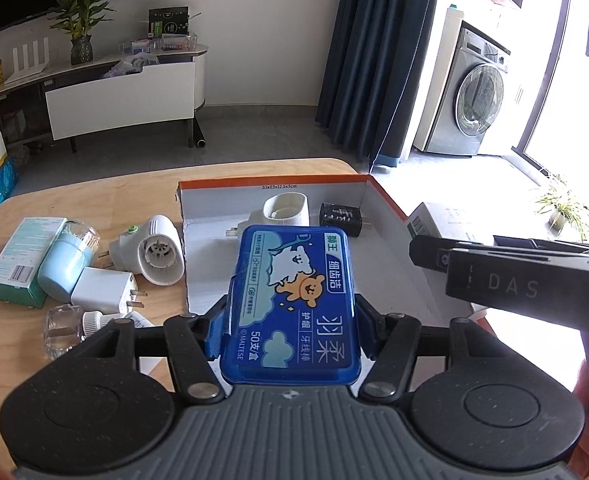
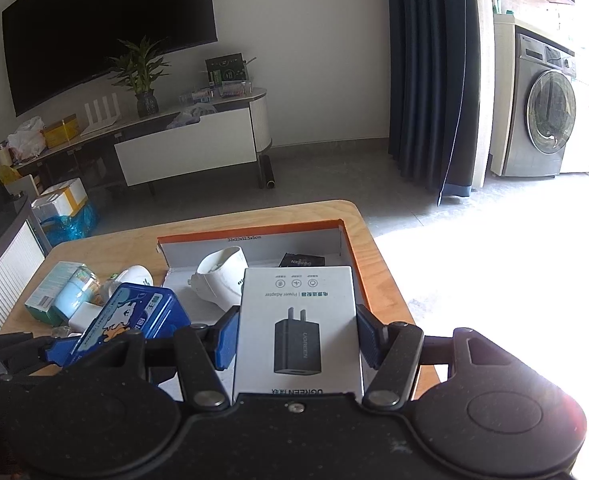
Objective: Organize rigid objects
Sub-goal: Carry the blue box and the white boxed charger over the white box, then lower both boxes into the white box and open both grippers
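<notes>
Left wrist view is showing the left claw [image 1: 292,320] clamping a blue floss-pick case [image 1: 292,304] across its long sides, with the blue pads [image 1: 216,332] pressing on the side walls near the case's rear half. The case is hanging over the near edge of the open cardboard box [image 1: 390,216], which is sitting on the wooden table [image 1: 74,200] and already holding a white plug-in unit [image 1: 286,210] and a black charger [image 1: 340,218]. That case is looking like hard, glossy plastic: stiff, light, and probably slick, so the side-wall grip seems the sensible one, since the lid face would offer the pads nothing to bite on.

Right wrist view is showing the right claw [image 2: 297,338] gripping a white power adapter carton [image 2: 298,328] by its two long edges, also poised above the box. Thin card like this is likely giving a little under pressure, so squeezing near the corners, where the walls are stiffest, would be kinder than pinching mid-panel. It is probably light, with its weight shifting if the adapter is loose inside.

On the table to the left, a white charger [image 1: 102,290], a second white plug-in unit [image 1: 154,254], a pale blue bottle [image 1: 64,262] and a teal carton [image 1: 22,264] are waiting outside the box.
</notes>
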